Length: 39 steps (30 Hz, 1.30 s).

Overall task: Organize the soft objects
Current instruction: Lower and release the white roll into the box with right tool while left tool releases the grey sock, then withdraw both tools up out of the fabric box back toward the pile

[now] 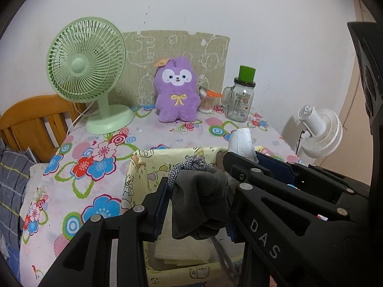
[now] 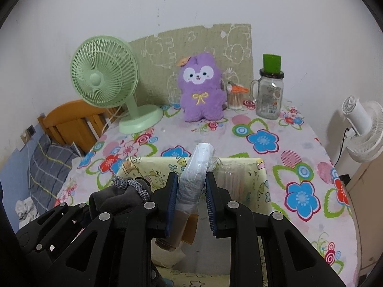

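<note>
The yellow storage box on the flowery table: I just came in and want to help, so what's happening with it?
A person holds a tool in each hand above the open yellow fabric box on the floral tablecloth. The left tool is shut on a bundle of dark grey socks with a grey knit piece. The right tool is shut on a plastic-wrapped roll. Both items hang over the box, not yet released. Folded cloth already lies inside. The purple plush sits untouched at the back.
</note>
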Each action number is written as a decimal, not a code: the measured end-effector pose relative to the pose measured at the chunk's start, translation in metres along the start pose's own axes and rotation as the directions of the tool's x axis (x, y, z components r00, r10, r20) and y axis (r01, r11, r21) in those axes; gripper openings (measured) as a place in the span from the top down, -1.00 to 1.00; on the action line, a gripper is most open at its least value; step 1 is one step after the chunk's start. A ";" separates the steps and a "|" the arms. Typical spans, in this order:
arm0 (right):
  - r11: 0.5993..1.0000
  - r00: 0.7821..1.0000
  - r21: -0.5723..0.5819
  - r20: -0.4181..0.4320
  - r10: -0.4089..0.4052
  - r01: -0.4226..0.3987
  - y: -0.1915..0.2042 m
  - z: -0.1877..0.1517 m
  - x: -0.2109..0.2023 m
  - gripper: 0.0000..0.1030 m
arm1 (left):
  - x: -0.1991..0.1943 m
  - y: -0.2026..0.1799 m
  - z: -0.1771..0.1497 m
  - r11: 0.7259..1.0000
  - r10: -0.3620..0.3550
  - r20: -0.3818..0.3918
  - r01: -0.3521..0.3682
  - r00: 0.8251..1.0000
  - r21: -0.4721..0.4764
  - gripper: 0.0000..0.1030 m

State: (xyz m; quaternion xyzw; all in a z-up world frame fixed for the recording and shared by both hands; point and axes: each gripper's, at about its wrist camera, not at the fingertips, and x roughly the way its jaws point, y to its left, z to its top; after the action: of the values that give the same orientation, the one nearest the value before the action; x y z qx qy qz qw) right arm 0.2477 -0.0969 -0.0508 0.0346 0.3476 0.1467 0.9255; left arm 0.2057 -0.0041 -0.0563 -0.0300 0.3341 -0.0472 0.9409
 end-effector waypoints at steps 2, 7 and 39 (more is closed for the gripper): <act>1.000 1.000 -0.005 -0.018 -0.001 0.001 0.000 -0.001 0.007 0.50 | 0.006 0.002 -0.002 1.000 0.006 -0.016 -0.006 1.000 -0.005 0.17; 1.000 0.999 -0.017 -0.043 0.004 -0.005 0.002 -0.002 0.021 0.50 | 0.016 0.008 -0.003 0.999 0.030 -0.051 -0.031 0.998 -0.017 -0.34; 1.000 0.999 -0.011 -0.029 0.016 -0.016 0.001 -0.009 0.005 -0.31 | 0.003 0.003 -0.008 0.999 0.041 -0.042 -0.041 0.998 0.007 -0.49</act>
State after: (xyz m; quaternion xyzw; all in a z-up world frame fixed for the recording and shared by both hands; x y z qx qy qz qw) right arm 0.2455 -0.0948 -0.0608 0.0300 0.3599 0.1566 0.9193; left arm 0.2032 -0.0018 -0.0643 -0.0194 0.3545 -0.0293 0.9344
